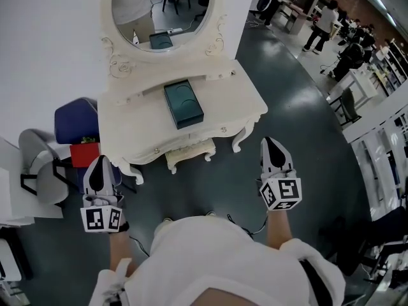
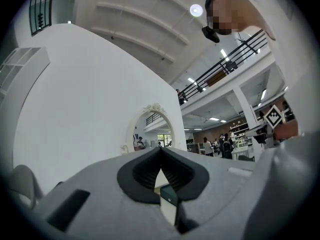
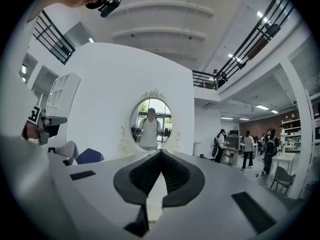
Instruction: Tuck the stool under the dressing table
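Cream-white and carved, the stool [image 1: 190, 153] sits pushed in beneath the dressing table [image 1: 127, 125]. Only its front edge and two short legs show; the tabletop hides the seat. On that top lies a closed teal box [image 1: 183, 103], its contents unseen, below the oval mirror [image 1: 159, 11], whose upper rim is cut off. Both claws hang clear of the furniture over the dark glossy floor [image 1: 299, 107]. The left gripper [image 1: 99, 167] and the right gripper [image 1: 273, 150] each have their jaws pressed together on nothing. A blue chair [image 1: 75, 120] stands left of the table, partly hidden behind it. People [image 1: 322, 21] stand far off in the open hall.
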`<state>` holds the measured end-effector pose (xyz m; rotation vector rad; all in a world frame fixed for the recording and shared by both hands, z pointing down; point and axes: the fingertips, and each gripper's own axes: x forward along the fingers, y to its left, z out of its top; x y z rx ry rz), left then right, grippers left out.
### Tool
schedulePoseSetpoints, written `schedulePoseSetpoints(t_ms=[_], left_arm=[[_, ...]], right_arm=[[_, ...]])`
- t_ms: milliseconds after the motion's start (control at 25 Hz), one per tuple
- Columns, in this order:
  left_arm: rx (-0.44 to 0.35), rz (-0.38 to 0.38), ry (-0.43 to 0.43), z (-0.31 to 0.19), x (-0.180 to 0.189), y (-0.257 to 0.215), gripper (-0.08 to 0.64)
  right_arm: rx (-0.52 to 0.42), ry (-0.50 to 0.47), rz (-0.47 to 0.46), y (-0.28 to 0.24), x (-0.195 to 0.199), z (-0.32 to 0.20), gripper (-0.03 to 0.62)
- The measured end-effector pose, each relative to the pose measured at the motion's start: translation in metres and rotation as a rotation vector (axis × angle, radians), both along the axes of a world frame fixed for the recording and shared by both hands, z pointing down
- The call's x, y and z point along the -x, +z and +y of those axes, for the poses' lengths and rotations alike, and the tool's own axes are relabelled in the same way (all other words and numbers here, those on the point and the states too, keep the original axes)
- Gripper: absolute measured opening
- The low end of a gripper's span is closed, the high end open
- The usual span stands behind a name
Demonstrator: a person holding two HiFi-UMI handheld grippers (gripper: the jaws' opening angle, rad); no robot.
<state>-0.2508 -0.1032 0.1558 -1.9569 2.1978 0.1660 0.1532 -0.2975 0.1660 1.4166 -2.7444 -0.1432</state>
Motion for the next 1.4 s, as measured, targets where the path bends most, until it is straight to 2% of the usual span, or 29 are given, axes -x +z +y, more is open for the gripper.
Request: schedulePoseSetpoints(t_ms=[600, 1400], left_arm=[[0.010, 0.005, 0.036, -0.009, 0.003, 0.001, 0.016], [0.031, 0.021, 0.053, -0.026, -0.010, 0.009, 0.016]], right_arm=[[0.015, -0.014, -0.042, 0.005, 0.030, 0.005, 0.000], [0.042, -0.013, -0.060, 0.018, 0.018, -0.007, 0.000]])
